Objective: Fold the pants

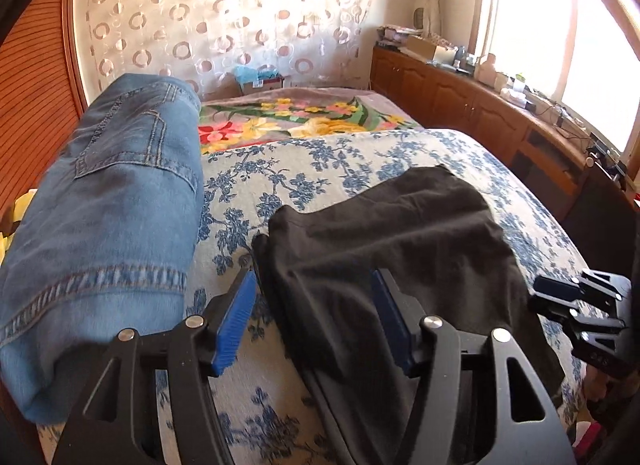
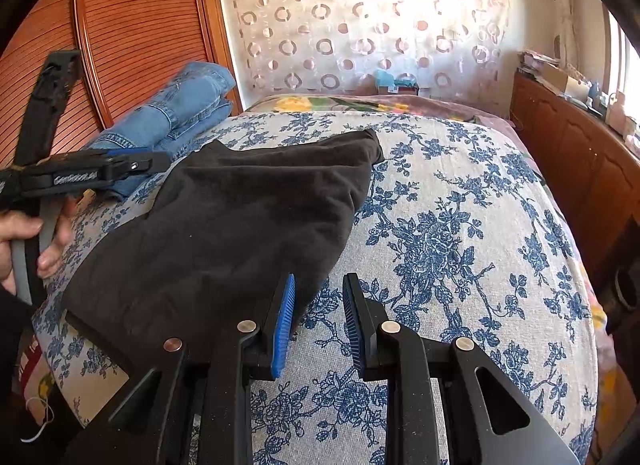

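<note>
- Left wrist view: the black pants [image 1: 384, 233] lie folded on the bed [image 1: 320, 169], toward its near edge. The left gripper [image 1: 316, 321] stands open over their near left corner; one blue pad sits beside the cloth, the other is half covered by it, and neither presses. The gripper tilts downward. Folded jeans [image 1: 108, 205] lie along the bed's left edge, apart from the pants. The right gripper [image 1: 576, 313] shows at the right.
- Right wrist view: the right gripper [image 2: 320, 325] is partly open and empty, angled down at the bed's near edge, its left pad just beside the pants' [image 2: 240, 217] near right corner.
- Handling, as judged: the cloth looks light, soft and limp, so it will sag. Corners or the folded edge offer the best hold.
</note>
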